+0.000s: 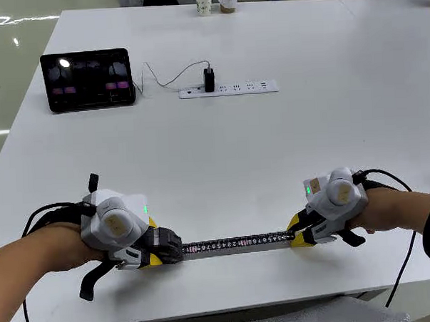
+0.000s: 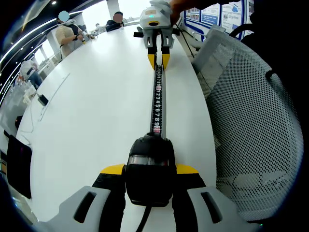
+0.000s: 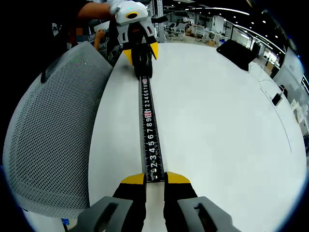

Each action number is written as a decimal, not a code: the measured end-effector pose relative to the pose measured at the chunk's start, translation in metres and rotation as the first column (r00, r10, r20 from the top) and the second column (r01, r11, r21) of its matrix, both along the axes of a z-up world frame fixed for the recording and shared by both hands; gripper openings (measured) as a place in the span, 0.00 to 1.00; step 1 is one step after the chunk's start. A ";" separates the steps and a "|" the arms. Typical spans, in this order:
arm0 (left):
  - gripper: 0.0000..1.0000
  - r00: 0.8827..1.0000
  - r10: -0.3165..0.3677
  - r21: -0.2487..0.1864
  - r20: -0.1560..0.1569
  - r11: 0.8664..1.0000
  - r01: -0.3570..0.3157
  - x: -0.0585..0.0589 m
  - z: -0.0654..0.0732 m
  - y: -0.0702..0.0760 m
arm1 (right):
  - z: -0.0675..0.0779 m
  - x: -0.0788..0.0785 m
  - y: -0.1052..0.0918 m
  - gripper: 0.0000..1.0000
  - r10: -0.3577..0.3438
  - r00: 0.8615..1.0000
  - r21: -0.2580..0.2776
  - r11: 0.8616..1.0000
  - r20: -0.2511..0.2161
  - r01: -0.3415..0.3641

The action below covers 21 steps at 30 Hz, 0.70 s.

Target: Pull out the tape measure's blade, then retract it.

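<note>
**Tape measure [image 1: 177,247] at the near edge of the table [image 1: 272,151].** The left gripper [image 1: 158,249] clamps the black case [image 2: 150,166]. The right gripper [image 1: 298,232] pinches the end of the blade [image 3: 148,130], which runs straight between them.

Risks: the end may slip from the right jaws under spring pull, so the blade whips back into the case. An abrupt release would likely do the same. Twisting either hand may kink the blade.

Count: one tape measure, two grippers, one tablet [image 1: 88,79], one power strip [image 1: 228,89], two cups [image 1: 204,1].
</note>
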<state>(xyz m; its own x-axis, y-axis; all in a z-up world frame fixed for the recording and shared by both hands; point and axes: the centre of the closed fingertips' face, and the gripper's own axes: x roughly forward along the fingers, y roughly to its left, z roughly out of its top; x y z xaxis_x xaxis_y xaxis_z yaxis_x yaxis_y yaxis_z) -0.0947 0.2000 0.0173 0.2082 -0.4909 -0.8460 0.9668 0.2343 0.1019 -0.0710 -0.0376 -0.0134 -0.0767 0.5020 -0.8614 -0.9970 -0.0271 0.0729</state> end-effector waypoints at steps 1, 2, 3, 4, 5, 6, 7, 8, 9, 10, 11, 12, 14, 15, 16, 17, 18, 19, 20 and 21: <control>0.31 1.000 0.000 0.000 0.000 1.000 0.000 0.000 0.000 0.000 | 0.000 0.000 0.000 0.09 0.000 1.000 -0.001 1.000 0.000 0.000; 0.31 1.000 0.000 0.000 0.000 1.000 0.000 0.000 0.000 0.000 | 0.000 0.000 -0.001 0.09 0.001 1.000 -0.001 1.000 0.000 -0.001; 0.31 1.000 0.000 -0.001 0.000 1.000 0.000 0.000 0.000 0.000 | 0.000 0.000 -0.002 0.09 0.000 1.000 -0.002 1.000 -0.001 0.000; 0.31 1.000 0.000 -0.001 0.000 1.000 0.000 0.000 0.000 0.000 | 0.000 0.000 -0.002 0.09 0.000 1.000 -0.003 1.000 0.000 0.000; 0.31 1.000 0.001 -0.002 -0.001 1.000 -0.001 0.000 0.000 0.000 | 0.000 0.000 -0.004 0.09 0.000 1.000 -0.007 1.000 0.000 0.000; 0.31 1.000 0.000 -0.002 0.000 1.000 0.000 0.000 0.000 0.000 | 0.000 0.001 -0.004 0.09 0.002 1.000 -0.005 1.000 0.001 -0.002; 0.31 1.000 0.000 -0.003 0.000 1.000 0.000 0.000 0.000 0.000 | 0.000 0.001 -0.005 0.09 0.000 1.000 -0.008 1.000 0.001 0.000; 0.31 1.000 0.000 -0.005 0.000 1.000 0.000 0.000 0.000 0.000 | 0.000 0.001 -0.006 0.09 -0.002 1.000 -0.009 1.000 0.001 0.002; 0.31 1.000 0.000 -0.006 0.000 1.000 0.000 0.001 0.000 0.000 | 0.000 0.001 -0.007 0.09 -0.004 1.000 -0.009 1.000 0.000 0.004; 0.31 1.000 0.001 -0.008 0.000 1.000 -0.001 0.001 0.000 0.000 | 0.000 0.001 -0.008 0.09 -0.003 1.000 -0.010 1.000 0.001 0.003; 0.31 1.000 0.001 -0.009 0.000 1.000 -0.001 0.001 0.000 0.000 | 0.000 0.001 -0.009 0.09 -0.004 1.000 -0.012 1.000 0.001 0.004; 0.31 1.000 0.001 -0.009 0.000 1.000 -0.001 0.001 0.000 0.000 | 0.000 0.002 -0.009 0.09 -0.004 1.000 -0.012 1.000 0.001 0.005; 0.31 1.000 0.001 -0.010 -0.001 1.000 -0.001 0.001 0.000 0.000 | 0.000 0.002 -0.011 0.09 -0.007 1.000 -0.014 1.000 0.002 0.007; 0.31 1.000 0.000 -0.011 -0.001 1.000 -0.001 0.001 0.000 0.000 | -0.001 0.003 -0.011 0.09 -0.009 1.000 -0.013 1.000 0.003 0.009; 0.31 1.000 0.001 -0.011 -0.001 1.000 -0.001 0.001 0.000 0.000 | -0.001 0.003 -0.011 0.09 -0.009 1.000 -0.013 1.000 0.004 0.009; 0.31 1.000 0.000 -0.012 -0.001 1.000 0.000 0.001 0.000 0.000 | -0.001 0.002 -0.012 0.09 -0.012 1.000 -0.013 1.000 0.003 0.012; 0.31 1.000 0.000 -0.012 -0.001 1.000 0.000 0.001 0.000 0.000 | -0.001 0.002 -0.012 0.09 -0.011 1.000 -0.013 1.000 0.004 0.011; 0.31 1.000 -0.001 -0.011 -0.001 1.000 0.001 0.001 0.000 0.000 | -0.001 0.002 -0.013 0.09 -0.010 1.000 -0.015 1.000 0.005 0.010; 0.31 1.000 -0.001 -0.011 -0.001 1.000 0.001 0.001 0.000 0.000 | -0.001 0.002 -0.013 0.09 -0.009 1.000 -0.014 1.000 0.006 0.009; 0.31 1.000 0.000 -0.010 0.000 1.000 0.000 0.001 0.000 0.000 | -0.001 0.002 -0.015 0.09 -0.010 1.000 -0.017 1.000 0.006 0.010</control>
